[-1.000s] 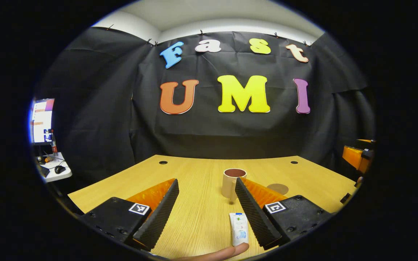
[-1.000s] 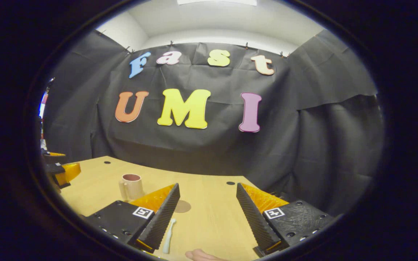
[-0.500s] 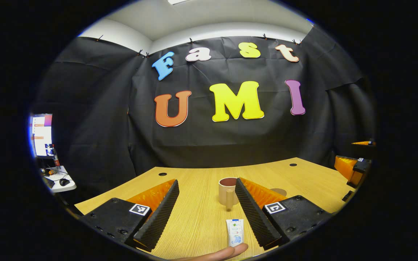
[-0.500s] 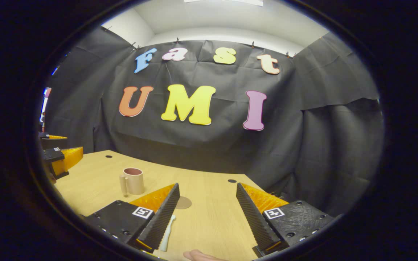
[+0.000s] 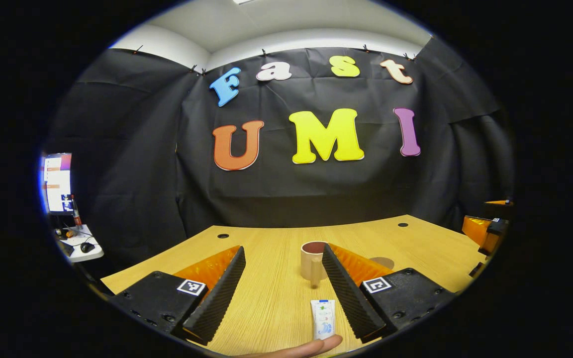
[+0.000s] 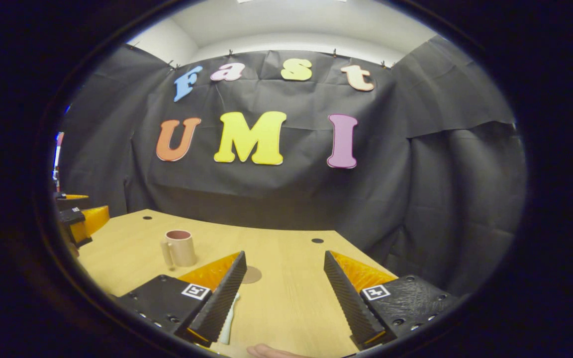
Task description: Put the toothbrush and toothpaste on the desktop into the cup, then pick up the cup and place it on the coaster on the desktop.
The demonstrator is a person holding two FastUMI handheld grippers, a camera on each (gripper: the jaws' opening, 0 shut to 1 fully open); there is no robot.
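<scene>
In the left gripper view, a white toothpaste tube lies on the wooden desk beside the inner face of the right finger. My left gripper is open above the desk. A beige cup with a dark inside stands beyond, its handle toward me. A round brown coaster lies right of it. In the right gripper view, my right gripper is open, and a pale toothbrush lies by its left finger. The cup stands far left, the coaster nearer.
The wooden desk has small round holes near its far edge. The other gripper shows at the right edge of the left gripper view, and at the left edge of the right gripper view. A fingertip shows at the bottom.
Both views shifted slightly as the hands moved; the left gripper drew back a little from the toothpaste and cup. Both grippers stay open, and nothing was grasped.
</scene>
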